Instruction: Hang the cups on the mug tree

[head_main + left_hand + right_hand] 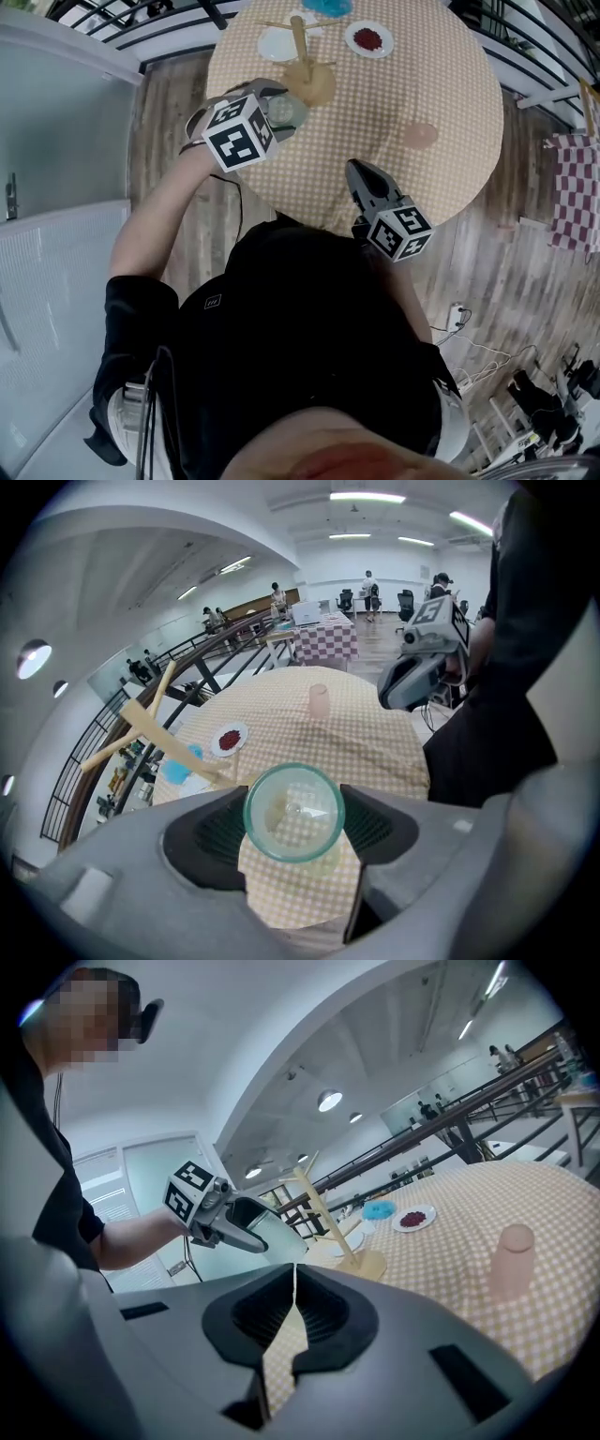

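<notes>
My left gripper (293, 825) is shut on a clear green-tinted cup (293, 812), whose open rim faces the camera. In the head view this cup (287, 110) hangs over the table's near left, just in front of the wooden mug tree (301, 52). The tree's pegs (150, 726) are bare. A pink cup (420, 134) stands upright on the cloth to the right. My right gripper (360, 174) is shut and holds nothing, at the table's near edge. In its own view the jaws (295, 1283) meet, with the mug tree (327, 1215) and pink cup (512, 1260) beyond.
The round table (450, 84) has a checked cloth. Behind the tree lie a white plate (276, 43), a plate of red bits (368, 39) and a blue thing (327, 7). Railings run behind the table; a checked cloth (574, 187) hangs at the right.
</notes>
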Action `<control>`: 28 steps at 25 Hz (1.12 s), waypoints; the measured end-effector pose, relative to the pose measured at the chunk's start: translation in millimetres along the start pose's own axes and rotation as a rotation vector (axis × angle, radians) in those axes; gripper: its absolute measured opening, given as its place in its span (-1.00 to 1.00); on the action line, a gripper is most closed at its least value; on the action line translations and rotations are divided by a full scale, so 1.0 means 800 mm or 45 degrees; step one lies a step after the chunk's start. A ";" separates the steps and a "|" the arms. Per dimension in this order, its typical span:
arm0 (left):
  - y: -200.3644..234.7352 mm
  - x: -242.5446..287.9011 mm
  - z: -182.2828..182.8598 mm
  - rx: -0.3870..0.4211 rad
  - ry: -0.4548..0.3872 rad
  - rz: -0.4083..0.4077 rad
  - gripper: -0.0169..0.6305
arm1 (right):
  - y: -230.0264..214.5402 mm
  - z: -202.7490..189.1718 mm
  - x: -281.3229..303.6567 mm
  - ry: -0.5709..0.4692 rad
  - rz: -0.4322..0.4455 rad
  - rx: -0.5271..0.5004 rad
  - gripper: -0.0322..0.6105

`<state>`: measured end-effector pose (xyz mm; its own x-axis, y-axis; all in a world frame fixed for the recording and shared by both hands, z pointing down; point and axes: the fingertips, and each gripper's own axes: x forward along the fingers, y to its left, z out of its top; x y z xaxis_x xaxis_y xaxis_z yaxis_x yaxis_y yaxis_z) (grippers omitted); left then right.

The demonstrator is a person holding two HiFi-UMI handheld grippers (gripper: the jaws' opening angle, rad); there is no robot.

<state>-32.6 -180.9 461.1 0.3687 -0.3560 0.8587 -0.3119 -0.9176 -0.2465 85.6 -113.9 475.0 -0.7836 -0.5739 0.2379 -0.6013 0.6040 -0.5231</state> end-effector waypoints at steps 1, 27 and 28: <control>0.008 -0.003 -0.013 0.012 -0.001 -0.006 0.01 | 0.007 -0.003 0.011 0.003 -0.013 0.000 -0.84; 0.148 0.068 -0.082 0.281 0.032 -0.140 0.01 | 0.017 -0.052 0.077 -0.004 -0.313 0.176 -0.84; 0.149 0.071 -0.082 0.278 0.034 -0.146 0.01 | 0.013 -0.052 0.077 -0.001 -0.316 0.184 -0.84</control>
<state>-106.0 -298.9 510.3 0.3665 -0.2451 0.8976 -0.0715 -0.9693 -0.2355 24.6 -119.7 518.1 -0.6150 -0.6949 0.3726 -0.7462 0.3601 -0.5599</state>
